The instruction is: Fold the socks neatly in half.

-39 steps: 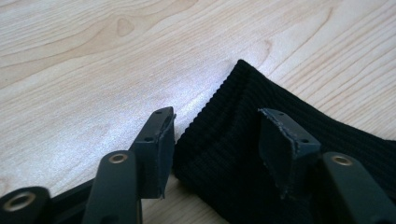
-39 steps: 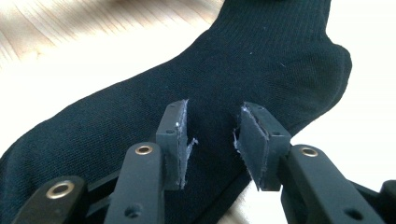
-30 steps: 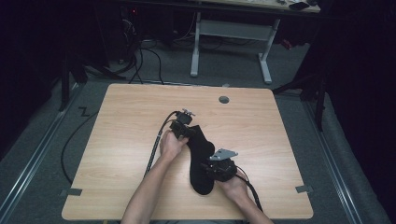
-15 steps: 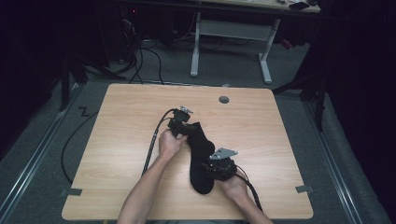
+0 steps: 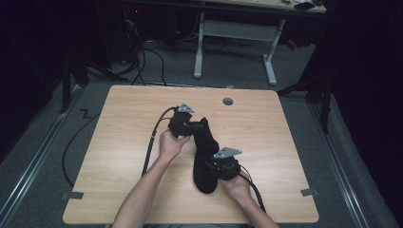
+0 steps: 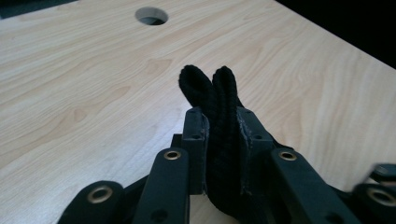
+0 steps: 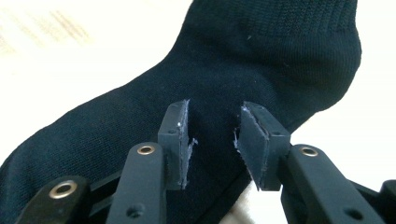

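Note:
A black sock [image 5: 205, 142] lies lengthwise on the wooden table [image 5: 119, 156]. My left gripper [image 5: 194, 127] is at the sock's far end. Its jaws have just been closing, and they now pinch a doubled fold of the sock [image 6: 208, 86] between the pads, held a little above the tabletop; the left gripper [image 6: 223, 126] is shut on it. My right gripper [image 5: 212, 166] rests over the near part of the sock. Its jaws [image 7: 215, 126] stand apart above the flat sock [image 7: 261, 56], with nothing pinched between the pads.
A round cable hole [image 5: 228, 101] sits near the table's far edge, also ahead of the left jaws [image 6: 152, 15]. A black cable [image 5: 151, 142] trails left from the left gripper. White desk legs [image 5: 199, 47] stand on the floor beyond the table.
The left gripper has closed on the sock's far end and risen slightly with it, away from me. The right gripper has stayed where it was on the sock.

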{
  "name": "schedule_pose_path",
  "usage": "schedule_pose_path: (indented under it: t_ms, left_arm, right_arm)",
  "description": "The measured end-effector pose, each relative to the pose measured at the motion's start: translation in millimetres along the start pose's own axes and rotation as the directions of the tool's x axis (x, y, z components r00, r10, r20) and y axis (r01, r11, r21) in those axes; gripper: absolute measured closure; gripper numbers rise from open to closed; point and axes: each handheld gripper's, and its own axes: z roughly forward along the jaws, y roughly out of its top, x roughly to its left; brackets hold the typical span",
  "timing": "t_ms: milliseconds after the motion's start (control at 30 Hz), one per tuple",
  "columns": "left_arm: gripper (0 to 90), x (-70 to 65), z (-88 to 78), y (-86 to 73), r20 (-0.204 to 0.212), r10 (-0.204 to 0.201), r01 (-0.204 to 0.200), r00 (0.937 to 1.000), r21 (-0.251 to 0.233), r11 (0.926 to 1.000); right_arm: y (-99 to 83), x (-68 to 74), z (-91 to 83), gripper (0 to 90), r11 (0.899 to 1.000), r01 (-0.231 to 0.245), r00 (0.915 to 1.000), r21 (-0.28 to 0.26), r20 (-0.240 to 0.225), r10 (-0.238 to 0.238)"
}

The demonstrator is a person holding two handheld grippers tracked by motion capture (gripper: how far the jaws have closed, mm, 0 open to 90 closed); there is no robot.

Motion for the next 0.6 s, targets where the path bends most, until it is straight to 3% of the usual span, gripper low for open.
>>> schedule_pose_path:
  t_ms: [167, 400, 600]
  left_arm:
    - [76.4, -9.3, -6.4, 1.4, 0.027, 0.039, -0.039, 0.9989, -0.007, 0.9992]
    - [76.4, -21.6, -13.2, -3.8, 0.058, 0.087, -0.086, 0.9945, -0.015, 0.9962]
    - [76.3, -22.5, -16.0, -13.4, 0.057, 0.082, -0.08, 0.9951, -0.024, 0.9965]
  right_arm:
    - [8.0, -3.5, 5.2, 62.7, 1.0, 0.0, 0.9999, 0.022, 0.011, 0.0]
    - [10.3, -7.6, 9.5, 62.7, 1.0, -0.018, 0.9995, 0.008, 0.027, 0.018]
    - [17.9, -14.8, 15.6, 62.7, 1.0, -0.022, 0.9991, 0.02, 0.037, 0.021]
